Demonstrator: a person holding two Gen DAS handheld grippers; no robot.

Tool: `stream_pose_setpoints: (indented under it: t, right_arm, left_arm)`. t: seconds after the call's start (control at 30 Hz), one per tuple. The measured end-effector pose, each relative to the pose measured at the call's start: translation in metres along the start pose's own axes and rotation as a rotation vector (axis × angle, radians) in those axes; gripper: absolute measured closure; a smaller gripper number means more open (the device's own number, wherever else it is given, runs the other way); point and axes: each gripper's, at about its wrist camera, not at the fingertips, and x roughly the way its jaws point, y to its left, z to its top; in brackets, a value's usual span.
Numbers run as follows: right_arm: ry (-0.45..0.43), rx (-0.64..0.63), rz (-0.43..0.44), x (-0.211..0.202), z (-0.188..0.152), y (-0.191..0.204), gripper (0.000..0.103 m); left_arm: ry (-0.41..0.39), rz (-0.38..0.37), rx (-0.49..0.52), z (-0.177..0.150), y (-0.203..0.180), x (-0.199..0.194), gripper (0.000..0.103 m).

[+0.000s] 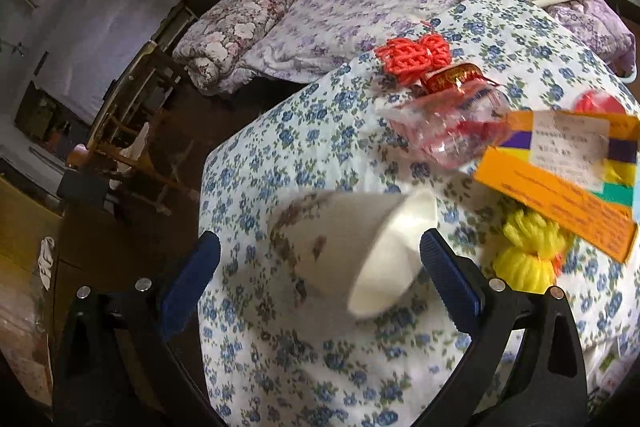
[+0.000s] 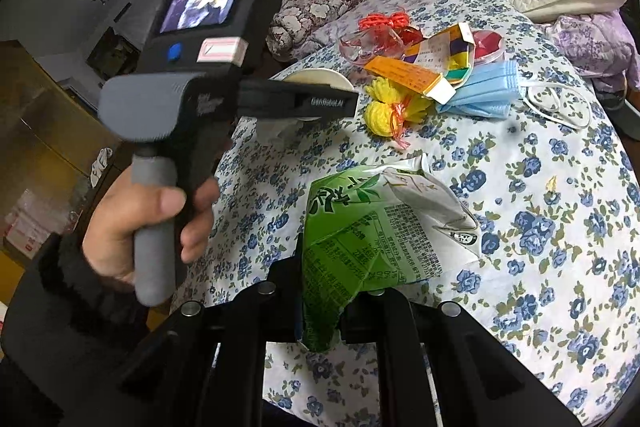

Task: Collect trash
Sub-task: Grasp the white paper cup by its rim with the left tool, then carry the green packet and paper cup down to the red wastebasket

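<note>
My left gripper (image 1: 320,263) wide, straddling tipped paper cup (image 1: 356,247) near bench (image 1: 304,367) left edge | my right gripper (image 2: 320,307) clamps green wrapper (image 2: 376,227) above floral bench | floor open leftward.

The left tool (image 1: 320,259) is held with its 2 blue-padded fingers (image 1: 192,279) wide apart, and nothing is pressed between them. From the right wrist view, the person's left hand (image 2: 136,223) wraps around the grey handle of this tool, thumb on the front, with a dark sleeve at the wrist. The right tool (image 2: 320,311) has its 2 black fingers drawn close together and clamps something thin between them, near the bottom of its own view.
</note>
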Motion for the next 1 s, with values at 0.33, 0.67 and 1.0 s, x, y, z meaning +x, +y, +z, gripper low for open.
stream_pose_setpoints:
  t: [0.33, 0.67, 1.0]
  right_arm:
    - [-0.002, -0.003, -0.010, 0.002, 0.001, 0.001, 0.090]
    - [-0.038, -0.035, -0.031, -0.006, -0.002, 0.011, 0.090]
    - [-0.095, -0.086, -0.047, -0.022, -0.006, 0.019, 0.090]
  left_arm:
    - [-0.014, -0.196, -0.263, -0.018, 0.055, -0.001, 0.100]
    - [-0.207, -0.382, -0.450, -0.081, 0.091, -0.106, 0.100]
    - [-0.223, -0.457, -0.526, -0.136, 0.080, -0.157, 0.100]
